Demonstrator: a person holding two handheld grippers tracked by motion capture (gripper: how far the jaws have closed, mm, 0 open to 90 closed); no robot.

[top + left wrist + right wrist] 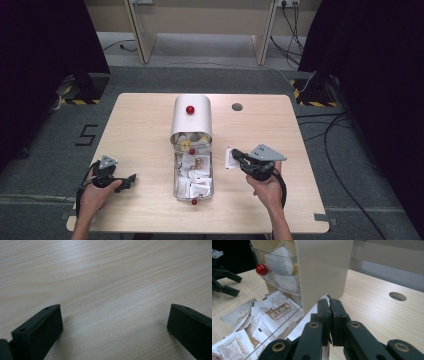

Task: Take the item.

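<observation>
A cream, round-topped box (pixel 192 120) with a red knob (pixel 190 109) stands mid-table. Its clear drawer (pixel 193 175) is pulled out toward me and holds several white sachets (pixel 274 312). My right gripper (pixel 234 153) is just right of the drawer, shut on a white sachet (pixel 229 159). In the right gripper view the jaws (pixel 329 301) pinch that sachet (pixel 304 322) close to the box's cream wall (pixel 324 267). My left gripper (pixel 132 181) lies low at the table's left, open, with only bare wood between its fingers (pixel 115 306).
A round cable hole (pixel 237 106) sits in the table (pixel 145 130) behind my right gripper. The drawer carries red knobs at its far end (pixel 192 151) and its near end (pixel 194 201). Black curtains, cables and floor surround the table.
</observation>
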